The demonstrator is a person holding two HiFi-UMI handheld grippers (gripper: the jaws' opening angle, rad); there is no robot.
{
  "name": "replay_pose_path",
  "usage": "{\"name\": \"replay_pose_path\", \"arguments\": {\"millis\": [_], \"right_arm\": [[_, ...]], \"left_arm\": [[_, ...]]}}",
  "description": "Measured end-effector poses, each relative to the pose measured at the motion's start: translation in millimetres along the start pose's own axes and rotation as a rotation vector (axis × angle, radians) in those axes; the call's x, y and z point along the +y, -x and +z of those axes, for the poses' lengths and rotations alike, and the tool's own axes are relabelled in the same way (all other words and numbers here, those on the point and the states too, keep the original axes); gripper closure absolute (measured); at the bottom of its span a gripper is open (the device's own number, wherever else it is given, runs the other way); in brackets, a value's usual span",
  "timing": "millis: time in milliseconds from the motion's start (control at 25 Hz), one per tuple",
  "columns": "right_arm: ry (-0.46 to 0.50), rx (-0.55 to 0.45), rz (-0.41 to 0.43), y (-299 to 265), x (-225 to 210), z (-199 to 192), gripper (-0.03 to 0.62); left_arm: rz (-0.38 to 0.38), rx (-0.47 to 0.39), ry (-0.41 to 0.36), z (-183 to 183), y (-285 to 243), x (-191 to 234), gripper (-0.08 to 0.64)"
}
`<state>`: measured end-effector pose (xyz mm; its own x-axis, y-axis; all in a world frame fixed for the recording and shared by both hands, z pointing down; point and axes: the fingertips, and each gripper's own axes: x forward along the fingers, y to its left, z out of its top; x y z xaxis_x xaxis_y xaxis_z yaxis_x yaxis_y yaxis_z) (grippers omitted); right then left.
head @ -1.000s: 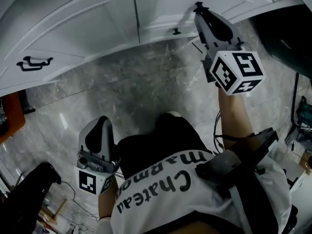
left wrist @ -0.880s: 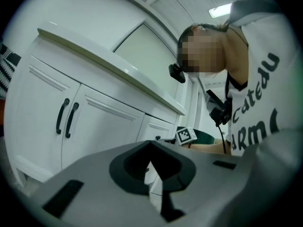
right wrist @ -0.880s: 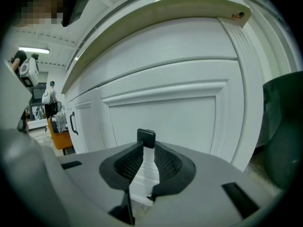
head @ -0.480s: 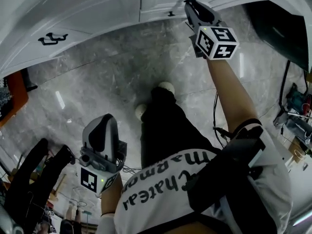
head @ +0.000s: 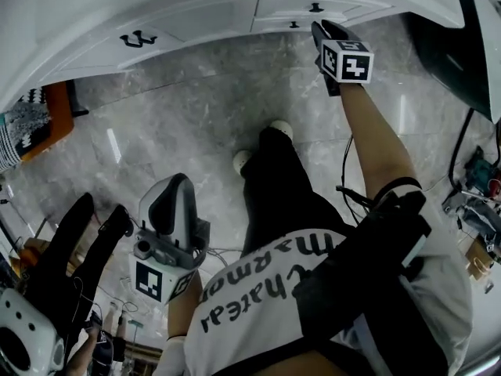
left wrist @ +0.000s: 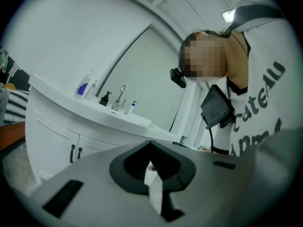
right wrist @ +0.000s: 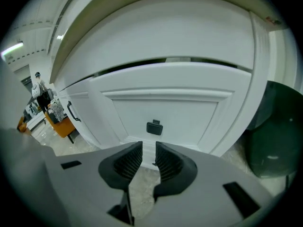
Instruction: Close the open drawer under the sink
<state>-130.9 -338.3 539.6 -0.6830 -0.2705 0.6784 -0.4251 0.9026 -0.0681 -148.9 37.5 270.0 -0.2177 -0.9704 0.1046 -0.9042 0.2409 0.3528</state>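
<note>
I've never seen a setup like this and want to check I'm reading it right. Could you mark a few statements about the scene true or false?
1. The right gripper clamps the small black square knob on the white drawer front. False: its jaws are opening with nothing between them, and the knob lies beyond the tips.
2. The person stands on a grey marbled stone floor. True.
3. The left gripper rests on the white cabinet. False: it hangs over the floor, apart from the cabinet.
4. A metal tap and bottles stand on the white countertop. True.
</note>
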Motion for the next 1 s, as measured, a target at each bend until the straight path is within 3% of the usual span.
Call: {"name": "replay_pose_path", "arguments": {"millis": [280, 400, 560, 800, 1000], "right_arm": [[-0.112, -0.008, 0.095, 93.0, 45.8, 24.0, 0.543], [-0.181, -0.029, 0.141, 149.7, 72.7, 33.7, 0.545], [-0.205, -0.080, 0.189, 235.3, 100.4, 46.4, 0.557], [-0.169, -0.218, 0.238, 318.8, 132.5, 93.5, 0.568], [-0.011, -0.340, 0.242, 374.6, 146.6, 135.6, 0.578]], "left_arm": [[-0.059, -0.050, -0.044, 73.1, 4.4, -31.5, 0.552], [-0.102, -0.052, -0.078, 104.3, 12.7, -52.5, 0.552], [-0.168, -0.069, -0.119, 138.7, 27.3, -84.3, 0.552], [-0.157, -0.042, -0.117, 157.4, 45.5, -91.5, 0.552], [-0.199, -0.047, -0.147, 161.0, 58.0, -110.3, 0.552]]}}
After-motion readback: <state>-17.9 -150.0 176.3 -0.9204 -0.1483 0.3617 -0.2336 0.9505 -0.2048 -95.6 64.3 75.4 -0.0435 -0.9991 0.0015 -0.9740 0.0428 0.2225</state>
